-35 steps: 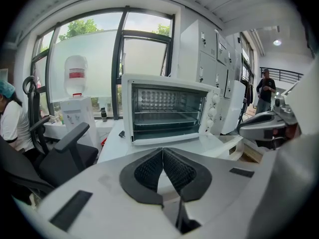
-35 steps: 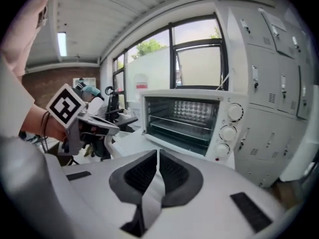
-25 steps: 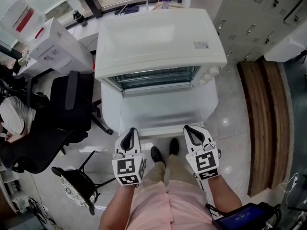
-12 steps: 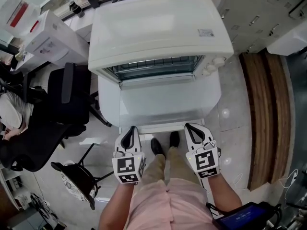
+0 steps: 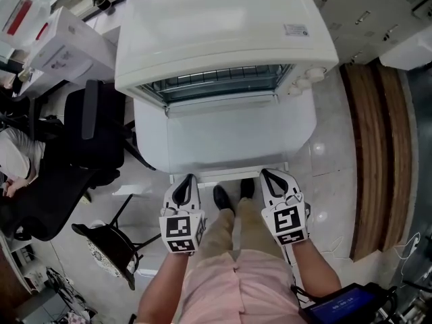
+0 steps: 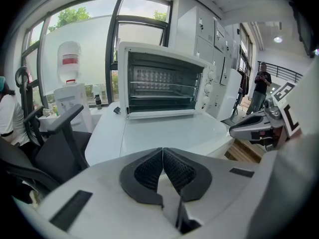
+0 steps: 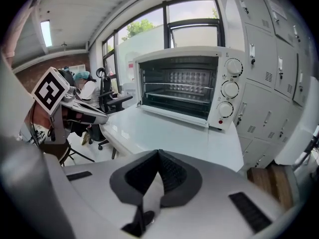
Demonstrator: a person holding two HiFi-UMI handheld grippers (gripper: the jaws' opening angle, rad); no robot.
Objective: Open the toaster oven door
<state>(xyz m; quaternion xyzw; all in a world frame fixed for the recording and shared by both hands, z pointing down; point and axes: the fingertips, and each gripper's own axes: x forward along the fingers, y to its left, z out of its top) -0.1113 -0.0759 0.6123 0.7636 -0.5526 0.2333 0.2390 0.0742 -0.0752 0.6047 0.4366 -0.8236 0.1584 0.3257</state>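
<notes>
looks already done: seeing straight into the toaster oven [image 5: 223, 32] at the table's [image 5: 236, 144] far side, rack bare, door [image 5: 221, 102] apparently dropped flat. holding left gripper [image 5: 185, 181] and right gripper [image 5: 271, 175] well short of it, both pinched together on nothing. probably only backing away left

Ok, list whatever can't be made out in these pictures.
- Back of the toaster oven: head view, cut off by the top edge.
- Print on the label on its top: head view, too small.
- Markings round the knobs: right gripper view, too small; the head view sees them only from above.
- Oven floor under the rack: left gripper view, in shadow.
</notes>
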